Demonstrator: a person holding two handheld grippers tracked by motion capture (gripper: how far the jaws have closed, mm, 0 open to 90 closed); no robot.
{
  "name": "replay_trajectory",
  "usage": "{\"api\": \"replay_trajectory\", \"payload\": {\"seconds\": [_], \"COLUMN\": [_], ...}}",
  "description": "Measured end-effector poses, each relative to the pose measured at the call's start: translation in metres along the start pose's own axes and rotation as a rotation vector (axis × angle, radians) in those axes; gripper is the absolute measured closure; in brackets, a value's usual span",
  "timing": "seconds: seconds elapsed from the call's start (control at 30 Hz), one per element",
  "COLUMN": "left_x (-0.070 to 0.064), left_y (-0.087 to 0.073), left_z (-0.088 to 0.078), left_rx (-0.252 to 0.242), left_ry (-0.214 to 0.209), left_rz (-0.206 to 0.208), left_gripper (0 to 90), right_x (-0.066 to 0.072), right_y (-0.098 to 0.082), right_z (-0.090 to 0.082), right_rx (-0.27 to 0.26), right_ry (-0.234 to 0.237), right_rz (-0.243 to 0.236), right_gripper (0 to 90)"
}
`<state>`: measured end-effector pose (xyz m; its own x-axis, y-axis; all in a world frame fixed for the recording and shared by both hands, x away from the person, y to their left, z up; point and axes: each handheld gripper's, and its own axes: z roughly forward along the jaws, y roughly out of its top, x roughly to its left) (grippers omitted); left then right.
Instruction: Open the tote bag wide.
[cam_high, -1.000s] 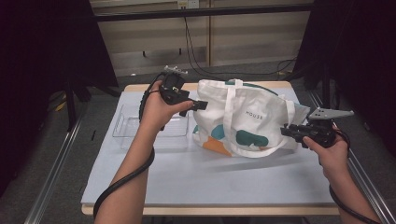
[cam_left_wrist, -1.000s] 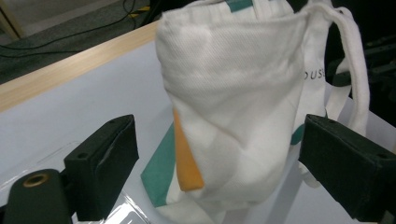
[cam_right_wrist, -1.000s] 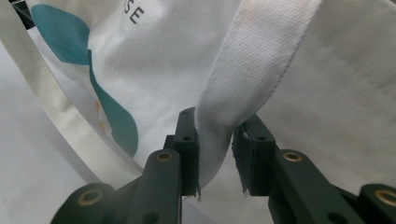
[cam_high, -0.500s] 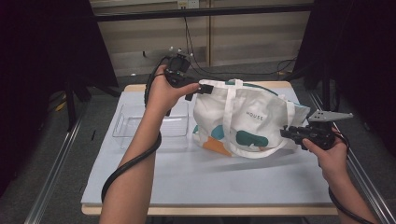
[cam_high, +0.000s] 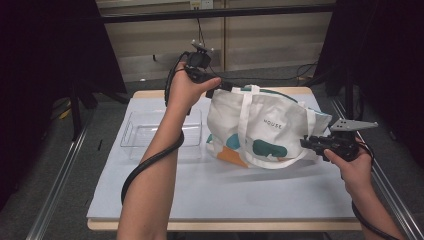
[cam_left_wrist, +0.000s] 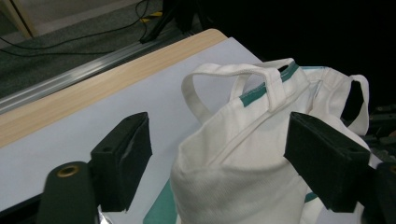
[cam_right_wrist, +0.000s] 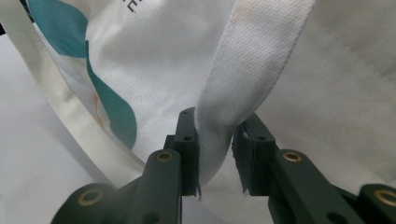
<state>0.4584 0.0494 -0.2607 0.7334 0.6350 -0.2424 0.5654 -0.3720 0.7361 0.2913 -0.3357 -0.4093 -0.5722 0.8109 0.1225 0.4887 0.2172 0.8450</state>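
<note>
Close in, right gripper (cam_right_wrist: 215, 154): jaws clenched on a white fabric strap (cam_right_wrist: 247, 60) of the tote bag (cam_high: 260, 127). Strap runs down from above and is pinched between the two pads, frayed edge showing just below them. Behind the strap, bag cloth with teal and orange shapes. From the high view this gripper (cam_high: 306, 144) sits at the bag's right end, low, near the table surface, held by the person's right hand (cam_high: 350, 162); grey three-cornered plate on top.

Left gripper (cam_left_wrist: 215, 154): jaws released and standing wide, though they have just been closing somewhat. Upper left corner of the bag lies between them; pads not pressing on the cloth, gap visible on both sides. Beyond the jaws, a white handle loop (cam_left_wrist: 219, 74) arches over the teal-trimmed mouth of the bag. High view puts this gripper (cam_high: 227, 89) raised above the table at the bag's upper left corner, left hand (cam_high: 187, 90) gripping it, cable hanging down along the forearm.

Tote bag: white canvas, lettering on the side, stands slumped on the right half of the table (cam_high: 175, 195), its mouth toward the far edge.

Clear plastic tray (cam_high: 165, 135) lies just left of the bag, under the left forearm. Table covered in a pale sheet, wooden edge showing.
</note>
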Motion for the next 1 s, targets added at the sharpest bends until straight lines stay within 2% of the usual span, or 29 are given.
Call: {"api": "replay_trajectory", "payload": {"seconds": [0.13, 0.2, 0.33, 0.47, 0.5, 0.53, 0.6, 0.63, 0.67, 0.7, 0.73, 0.77, 0.8, 1.0], "left_x": [0.001, 0.001, 0.002, 0.003, 0.003, 0.003, 0.003, 0.003, 0.002, 0.002, 0.001, 0.001, 0.002, 0.003], "left_y": [0.003, 0.003, 0.003, 0.002, 0.002, 0.002, 0.001, 0.001, 0.001, 0.0, 0.0, 0.0, 0.0, -0.004], "left_z": [0.008, 0.01, 0.018, 0.025, 0.026, 0.026, 0.026, 0.026, 0.026, 0.026, 0.024, 0.023, 0.022, 0.021], "left_rx": [0.009, 0.005, 0.042, 0.031, 0.039, 0.039, 0.096, 0.096, 0.105, 0.095, 0.097, 0.09, 0.095, 0.093], "left_ry": [-0.023, -0.025, -0.011, -0.017, -0.019, -0.019, 0.006, 0.006, 0.01, 0.011, 0.017, 0.018, 0.02, 0.038], "left_rz": [-0.028, -0.028, -0.01, -0.024, -0.025, -0.025, 0.028, 0.028, 0.034, 0.032, 0.033, 0.021, 0.031, 0.027], "left_gripper": [25.2, 26.8, 30.1, 36.5, 45.1, 49.3, 61.4, 66.3, 66.3, 77.2, 82.1, 82.1, 86.2, 87.9], "right_x": [0.0, 0.0, 0.001, 0.002, 0.002, 0.002, 0.003, 0.003, 0.004, 0.005, 0.006, 0.006, 0.007, 0.008], "right_y": [-0.001, -0.001, -0.001, -0.002, -0.002, -0.002, -0.003, -0.003, -0.003, -0.005, -0.007, -0.007, -0.011, -0.02], "right_z": [0.0, 0.0, 0.0, 0.0, -0.001, -0.001, -0.001, -0.001, -0.001, 0.0, 0.001, 0.001, 0.004, 0.007], "right_rx": [-0.002, -0.001, -0.003, -0.002, -0.003, -0.002, -0.001, -0.001, 0.001, 0.017, 0.025, 0.025, 0.041, 0.066], "right_ry": [0.0, -0.001, 0.0, 0.001, 0.003, 0.003, 0.009, 0.009, 0.013, 0.017, 0.018, 0.018, 0.028, 0.034], "right_rz": [-0.003, -0.004, -0.008, -0.009, -0.01, -0.012, -0.017, -0.017, -0.016, -0.028, -0.029, -0.029, -0.035, -0.033], "right_gripper": [71.7, 71.7, 71.8, 72.0, 72.2, 72.4, 73.2, 73.2, 73.7, 75.2, 76.0, 76.0, 79.9, 84.0]}}
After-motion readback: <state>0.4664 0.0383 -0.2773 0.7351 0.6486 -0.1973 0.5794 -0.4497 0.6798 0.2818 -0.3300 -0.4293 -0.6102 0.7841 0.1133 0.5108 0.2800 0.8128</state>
